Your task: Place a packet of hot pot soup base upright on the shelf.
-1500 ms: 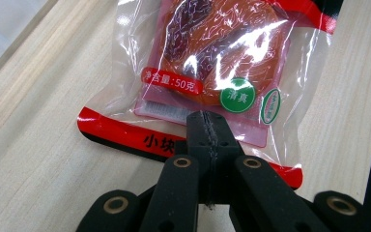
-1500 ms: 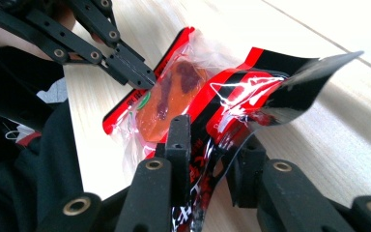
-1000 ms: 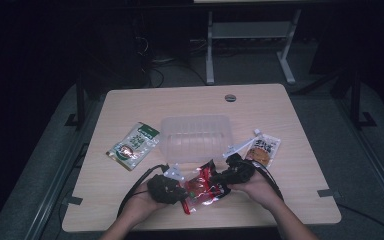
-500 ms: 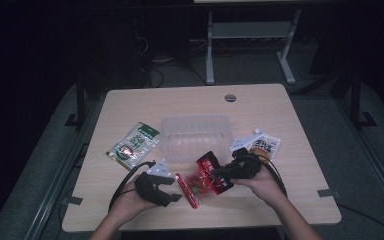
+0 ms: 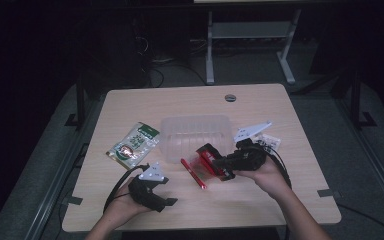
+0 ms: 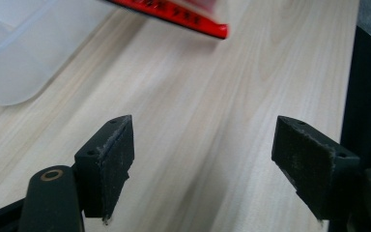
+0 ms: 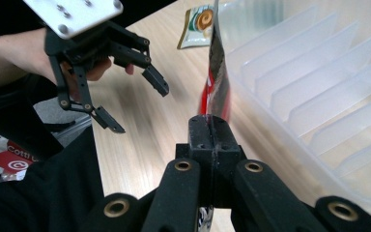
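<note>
While pinched, red packet (image 7: 216,72) between right jaws

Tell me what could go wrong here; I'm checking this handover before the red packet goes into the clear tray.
1. The right gripper pinches the red packet by one thin edge, so it may slip or swing.
2. The packet hangs close to the clear tray wall and could snag on the rim.
3. The left gripper has just been opening, with nothing between its jaws, so it gives no support.

Red snack packet (image 5: 201,165) hangs edgewise beside the clear tray (image 5: 195,131).
</note>
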{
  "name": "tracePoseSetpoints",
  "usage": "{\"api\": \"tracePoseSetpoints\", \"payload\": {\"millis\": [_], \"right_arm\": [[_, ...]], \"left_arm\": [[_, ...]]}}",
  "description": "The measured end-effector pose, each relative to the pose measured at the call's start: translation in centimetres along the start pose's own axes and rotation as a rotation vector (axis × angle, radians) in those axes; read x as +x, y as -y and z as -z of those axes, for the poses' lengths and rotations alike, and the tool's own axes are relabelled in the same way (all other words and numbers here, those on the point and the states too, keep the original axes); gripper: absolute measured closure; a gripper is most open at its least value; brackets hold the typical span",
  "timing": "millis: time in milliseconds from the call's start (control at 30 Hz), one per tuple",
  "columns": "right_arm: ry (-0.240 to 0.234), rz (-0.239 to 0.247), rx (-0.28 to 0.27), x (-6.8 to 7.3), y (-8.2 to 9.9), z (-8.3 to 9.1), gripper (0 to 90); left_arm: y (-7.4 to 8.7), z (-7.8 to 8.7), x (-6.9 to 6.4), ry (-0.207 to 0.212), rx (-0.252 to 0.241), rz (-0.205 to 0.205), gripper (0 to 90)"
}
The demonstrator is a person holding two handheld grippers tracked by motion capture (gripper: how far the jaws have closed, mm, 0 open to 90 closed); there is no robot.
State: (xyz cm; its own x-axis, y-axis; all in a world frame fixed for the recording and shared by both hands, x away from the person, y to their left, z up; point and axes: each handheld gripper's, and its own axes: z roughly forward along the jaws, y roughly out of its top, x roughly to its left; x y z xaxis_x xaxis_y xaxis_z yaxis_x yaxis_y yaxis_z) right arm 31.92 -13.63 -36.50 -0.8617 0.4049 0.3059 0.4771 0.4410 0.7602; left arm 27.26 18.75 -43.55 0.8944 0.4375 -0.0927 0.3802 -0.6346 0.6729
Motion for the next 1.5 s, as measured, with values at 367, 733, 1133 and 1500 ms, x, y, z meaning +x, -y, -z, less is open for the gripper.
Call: {"api": "tracePoseSetpoints", "payload": {"millis": [367, 733, 1133, 1500], "right_arm": [[0.039, 0.042, -0.026, 0.1, -2.0, 1.8, 90.0], [0.095, 0.056, -0.038, -0.9, -4.7, 3.5, 90.0], [0.170, 0.042, -0.014, -2.8, -6.8, 4.2, 90.0], [0.251, 0.013, 0.001, -4.7, -6.9, 4.4, 90.0]], "left_arm": [[0.3, -0.1, 0.5, -0.001, 0.007, 0.006, 22.7], [0.3, -0.1, 0.4, 0.004, 0.009, 0.006, 22.7], [0.4, 0.0, 0.4, 0.001, 0.010, 0.005, 22.8], [0.4, 0.0, 0.4, -0.001, 0.012, 0.001, 22.7]]}}
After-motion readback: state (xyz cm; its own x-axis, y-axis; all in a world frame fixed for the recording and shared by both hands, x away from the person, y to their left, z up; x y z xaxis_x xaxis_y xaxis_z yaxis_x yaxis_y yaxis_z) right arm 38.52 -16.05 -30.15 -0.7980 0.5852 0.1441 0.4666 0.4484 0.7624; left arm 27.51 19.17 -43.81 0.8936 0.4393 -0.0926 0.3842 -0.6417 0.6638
